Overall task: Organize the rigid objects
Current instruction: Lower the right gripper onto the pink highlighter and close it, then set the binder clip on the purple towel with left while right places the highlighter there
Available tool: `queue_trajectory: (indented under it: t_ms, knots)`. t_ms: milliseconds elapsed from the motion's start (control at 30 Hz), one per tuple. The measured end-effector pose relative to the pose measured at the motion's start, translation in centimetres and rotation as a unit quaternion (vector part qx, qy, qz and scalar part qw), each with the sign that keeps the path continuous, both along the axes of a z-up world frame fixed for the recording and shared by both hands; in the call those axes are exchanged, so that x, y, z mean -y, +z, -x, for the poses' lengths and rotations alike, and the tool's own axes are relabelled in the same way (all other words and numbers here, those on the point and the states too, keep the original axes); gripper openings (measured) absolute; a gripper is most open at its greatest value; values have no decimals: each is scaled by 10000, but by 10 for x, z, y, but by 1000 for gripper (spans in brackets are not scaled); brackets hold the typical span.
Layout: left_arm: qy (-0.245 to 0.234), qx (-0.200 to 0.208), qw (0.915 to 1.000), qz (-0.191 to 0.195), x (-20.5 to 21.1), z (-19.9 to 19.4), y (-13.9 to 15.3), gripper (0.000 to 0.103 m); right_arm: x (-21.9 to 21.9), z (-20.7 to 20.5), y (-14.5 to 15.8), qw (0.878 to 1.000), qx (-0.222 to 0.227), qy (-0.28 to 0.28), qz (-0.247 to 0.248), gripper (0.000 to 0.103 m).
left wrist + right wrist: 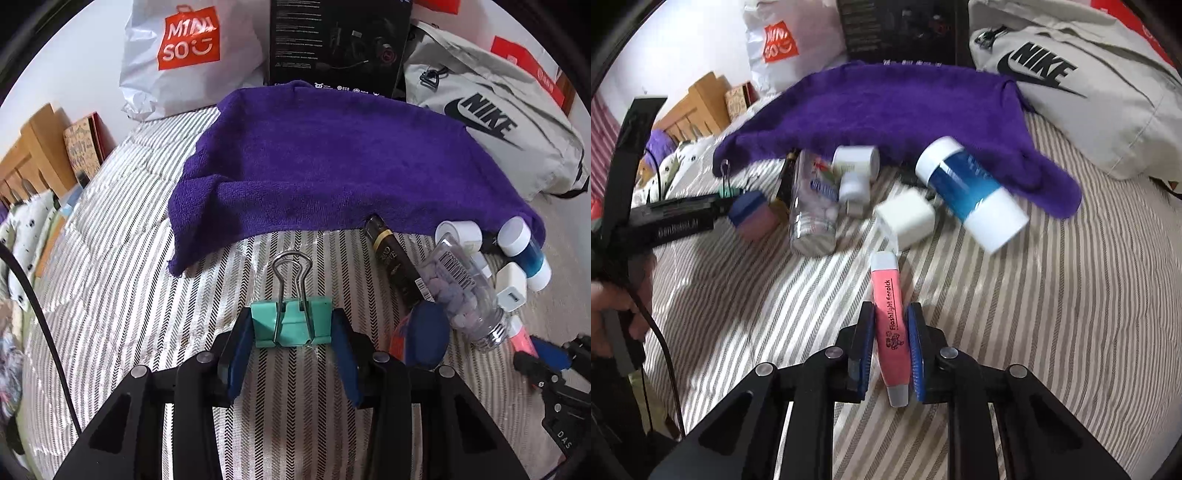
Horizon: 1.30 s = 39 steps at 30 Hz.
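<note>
Pick step done both sides: left gripper (291, 325) clamps teal binder clip (291, 320), right gripper (891, 343) pinches pink flashlight (889, 325); next, likely carry both far onto purple towel (325, 158).

We are counting one binder clip (291, 320), one pink flashlight (892, 325), one clear bottle (812, 206), one blue-and-white bottle (971, 192), one white charger cube (908, 218), one purple towel (325, 158), two bags (177, 55) (509, 122).
</note>
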<state>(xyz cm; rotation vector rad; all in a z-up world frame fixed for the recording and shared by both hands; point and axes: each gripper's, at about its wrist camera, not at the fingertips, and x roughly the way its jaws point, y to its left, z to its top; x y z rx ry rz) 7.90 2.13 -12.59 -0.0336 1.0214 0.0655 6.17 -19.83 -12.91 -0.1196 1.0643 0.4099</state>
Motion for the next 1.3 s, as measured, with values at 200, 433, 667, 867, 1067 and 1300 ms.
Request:
queue_trajectory:
  t_ms: [200,433,667,867,1067,1300]
  knots:
    - [-84,30,9999,86,-2,0,1,39,-15,5,-1,9984,259,161,478,18]
    - [-142,24,9976,685,-21,12,14,39,6,6,14,9999,72,-78,-27,17]
    - [-162,146,9972,715,-25,15,35,39,20,12,33,9991,120,-329,-236,17]
    - [-238,336,9970,660,-22,9,60,39,27,9,45,9986,140,-358,-364,17]
    - [-324,503,9962,634,-20,-15,84,39,30,-9,59,9978,201,-436,-463,17]
    - [-355,646,9954,617,-20,-57,100,39,31,-47,80,9962,407,-546,-549,17]
